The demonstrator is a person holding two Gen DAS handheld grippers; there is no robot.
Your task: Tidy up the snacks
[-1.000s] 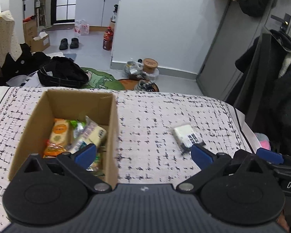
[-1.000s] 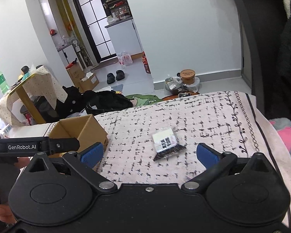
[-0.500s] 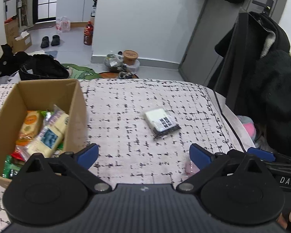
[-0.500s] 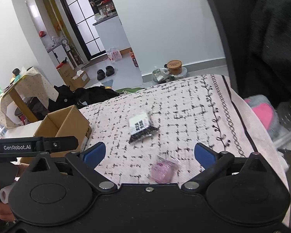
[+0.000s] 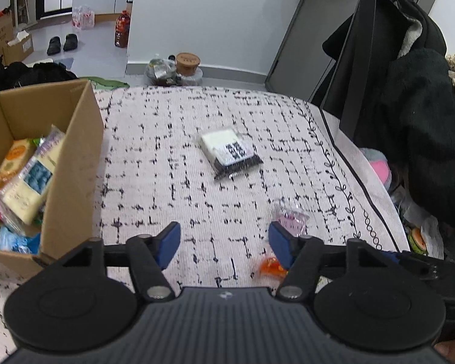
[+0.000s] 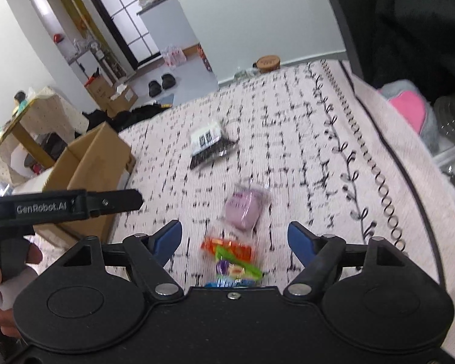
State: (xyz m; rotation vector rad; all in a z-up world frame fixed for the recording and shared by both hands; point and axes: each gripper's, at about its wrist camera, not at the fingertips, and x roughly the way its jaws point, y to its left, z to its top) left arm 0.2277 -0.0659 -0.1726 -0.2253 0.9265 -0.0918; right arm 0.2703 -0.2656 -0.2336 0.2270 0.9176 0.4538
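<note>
While hovering above the patterned cloth (image 5: 173,157), left gripper (image 5: 224,241) held with blue pads (image 5: 168,239) spread wide and nothing between them; only bare cloth in the gap; cardboard box (image 5: 75,163) standing at its left on the same cloth, open at the top, stuffed with snack packets (image 5: 27,179) in yellow, orange, green and blue; white-and-black packet (image 5: 229,151) with a printed code lying flat near the middle of the cloth, well apart from the box; small pink pouch (image 5: 289,220) nearer, just beyond the right pad; orange wrapper (image 5: 270,265) partly hidden behind that same pad, so touching or not cannot be told.

Seen from the right wrist, right gripper (image 6: 235,242) likewise wide open and empty, poised over the cloth (image 6: 303,151); pink pouch (image 6: 245,209) lying just ahead of the gap between its pads; orange wrapper (image 6: 227,247) beside a green-and-purple packet (image 6: 233,268) down between the fingers, close to the gripper body, both blurred, contact with each other unclear; white-and-black packet (image 6: 207,144) farther out, alone; cardboard box (image 6: 88,163) off to the left, partly behind the black body of the left gripper (image 6: 60,206); bare fingers (image 6: 33,254) curled round that tool's handle; black coats (image 5: 418,115) hanging at the right edge of the cloth.
</note>
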